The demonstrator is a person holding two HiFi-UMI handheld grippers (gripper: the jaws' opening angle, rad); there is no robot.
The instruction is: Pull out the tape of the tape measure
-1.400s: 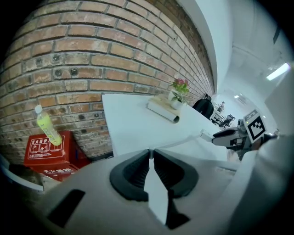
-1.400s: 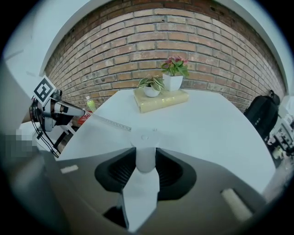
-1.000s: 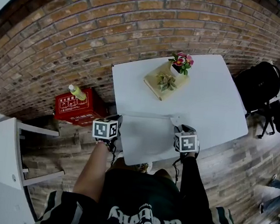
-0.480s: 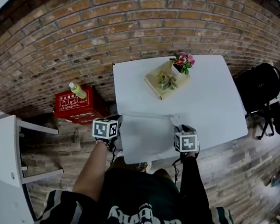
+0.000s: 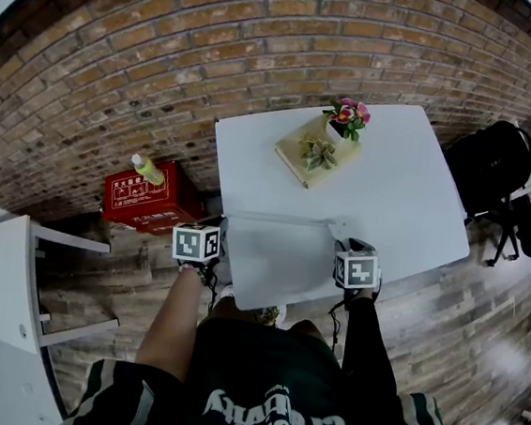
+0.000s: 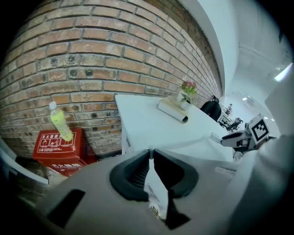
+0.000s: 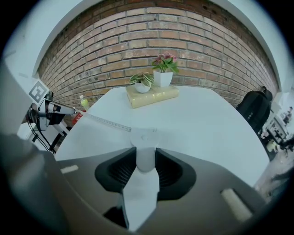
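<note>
White table [image 5: 391, 182] against a brick wall, one tape [image 5: 274, 219] stretched between two grippers.
Left gripper [image 5: 219, 221], angled down at the table's left edge, pinches the tape's end in nearly closed jaws; right gripper [image 5: 343, 236], also angled down, clamps the one white case [image 7: 143, 137]. Behind, one book [image 5: 294, 163] bears two plants [image 5: 345, 116].

My left gripper [image 6: 150, 152] pinches the tape [image 6: 182, 142] with its jaws almost together; my right gripper [image 7: 146, 160] clamps the tape measure case [image 7: 143, 137] between its jaws. Both point steeply down and forward, held well apart, my forearms [image 5: 172, 315] stretched out ahead of my chest.
</note>
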